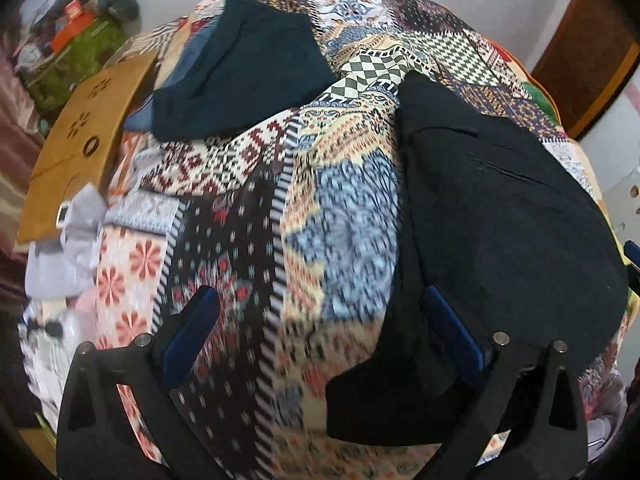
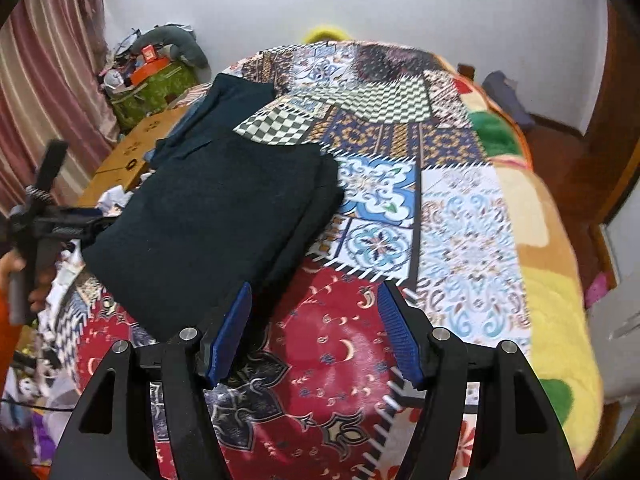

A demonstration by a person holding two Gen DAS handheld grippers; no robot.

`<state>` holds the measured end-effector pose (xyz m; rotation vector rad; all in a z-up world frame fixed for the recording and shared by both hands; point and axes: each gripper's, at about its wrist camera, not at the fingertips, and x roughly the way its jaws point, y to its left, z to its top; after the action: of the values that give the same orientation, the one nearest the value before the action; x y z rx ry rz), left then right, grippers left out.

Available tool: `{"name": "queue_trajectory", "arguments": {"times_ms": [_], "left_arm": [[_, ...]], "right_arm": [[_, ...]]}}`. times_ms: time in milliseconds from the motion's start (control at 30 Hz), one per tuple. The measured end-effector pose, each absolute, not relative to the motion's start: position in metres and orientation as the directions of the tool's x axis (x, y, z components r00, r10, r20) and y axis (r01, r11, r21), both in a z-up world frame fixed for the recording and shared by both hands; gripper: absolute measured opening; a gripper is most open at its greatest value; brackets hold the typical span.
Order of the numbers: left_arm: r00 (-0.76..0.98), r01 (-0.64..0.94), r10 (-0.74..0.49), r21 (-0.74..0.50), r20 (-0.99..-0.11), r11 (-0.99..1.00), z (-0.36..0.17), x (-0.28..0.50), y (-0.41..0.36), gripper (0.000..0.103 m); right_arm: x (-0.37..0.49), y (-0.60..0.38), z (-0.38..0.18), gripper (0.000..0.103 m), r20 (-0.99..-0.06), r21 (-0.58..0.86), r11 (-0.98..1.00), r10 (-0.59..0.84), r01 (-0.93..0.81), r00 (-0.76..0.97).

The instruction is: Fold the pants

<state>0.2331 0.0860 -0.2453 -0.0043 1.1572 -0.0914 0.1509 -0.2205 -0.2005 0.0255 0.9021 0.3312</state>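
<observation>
Folded black pants (image 1: 500,240) lie on the patchwork bedspread (image 1: 248,240) at the right of the left wrist view. My left gripper (image 1: 320,292) hovers open over the bedspread, and its right finger (image 1: 452,328) overlaps the pants' near-left edge. In the right wrist view the same pants (image 2: 208,216) lie left of centre. My right gripper (image 2: 314,286) is open above the red patch, with nothing between its fingers, and its left finger (image 2: 234,332) is beside the pants' near corner. A hand (image 2: 24,272) holds the left gripper (image 2: 96,220) at the pants' left edge.
A second dark teal folded garment (image 1: 248,68) lies farther up the bed. A cardboard box (image 1: 80,140) and a cluttered green box (image 2: 156,88) stand left of the bed. Loose pale clothes (image 1: 68,248) lie at the left edge. A yellow blanket (image 2: 552,280) hangs on the right.
</observation>
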Motion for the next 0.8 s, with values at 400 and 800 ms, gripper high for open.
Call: {"name": "queue_trajectory", "arguments": {"times_ms": [400, 800], "left_arm": [[0.539, 0.096, -0.044, 0.01, -0.841, 0.995, -0.197, 0.213, 0.075, 0.103], [0.622, 0.189, -0.057, 0.079, -0.781, 0.979, -0.172, 0.29, 0.028, 0.103]], "right_arm": [[0.16, -0.237, -0.181, 0.063, -0.73, 0.19, 0.945, 0.317, -0.266, 0.605], [0.224, -0.196, -0.181, 0.064, -0.718, 0.176, 0.907, 0.385, -0.383, 0.58]]}}
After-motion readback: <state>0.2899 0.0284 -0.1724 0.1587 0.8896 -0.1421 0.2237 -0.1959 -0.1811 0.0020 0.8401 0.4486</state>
